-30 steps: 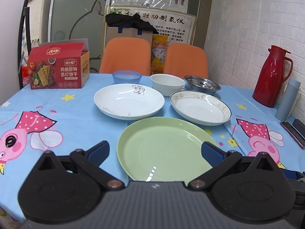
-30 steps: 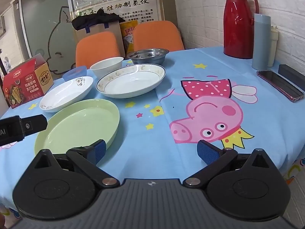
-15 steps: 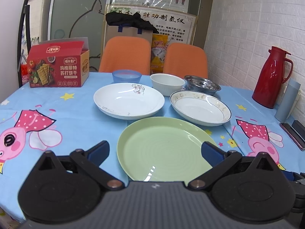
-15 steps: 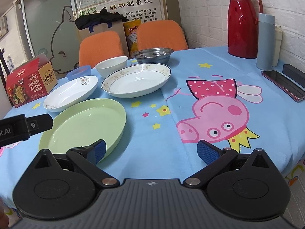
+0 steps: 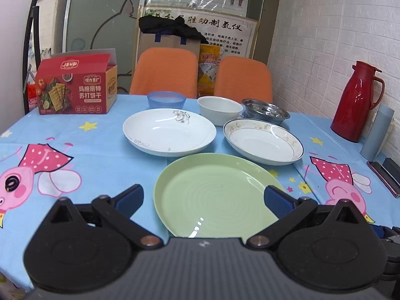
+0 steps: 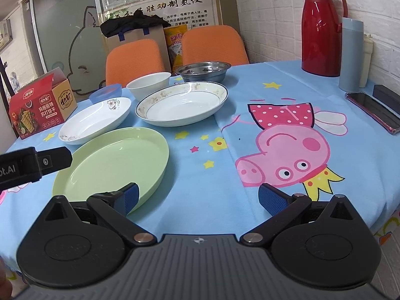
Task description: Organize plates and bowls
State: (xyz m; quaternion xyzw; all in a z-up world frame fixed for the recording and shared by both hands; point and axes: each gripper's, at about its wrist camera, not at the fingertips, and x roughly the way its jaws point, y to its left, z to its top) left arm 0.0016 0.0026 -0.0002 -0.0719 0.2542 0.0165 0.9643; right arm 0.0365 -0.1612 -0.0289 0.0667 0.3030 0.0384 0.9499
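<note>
A green plate [image 5: 215, 195] lies nearest on the blue tablecloth, also in the right wrist view [image 6: 112, 162]. Behind it lie a white flowered plate [image 5: 168, 131] and a gold-rimmed plate [image 5: 262, 141]. Further back stand a blue bowl [image 5: 166, 99], a white bowl [image 5: 220, 110] and a steel bowl [image 5: 265, 111]. My left gripper [image 5: 203, 197] is open and empty, its fingers either side of the green plate's near part. My right gripper [image 6: 197, 197] is open and empty, just right of the green plate's near rim.
A red cracker box [image 5: 76, 88] stands at the back left. A red thermos [image 5: 356, 105], a grey tumbler [image 5: 377, 132] and a phone [image 6: 372, 110] are along the right wall. Two orange chairs [image 5: 165, 71] stand behind the table. The left gripper's body [image 6: 32, 165] shows at the right view's left edge.
Both grippers have risen and drawn back slightly; the plates and bowls have not moved. Both stay open.
</note>
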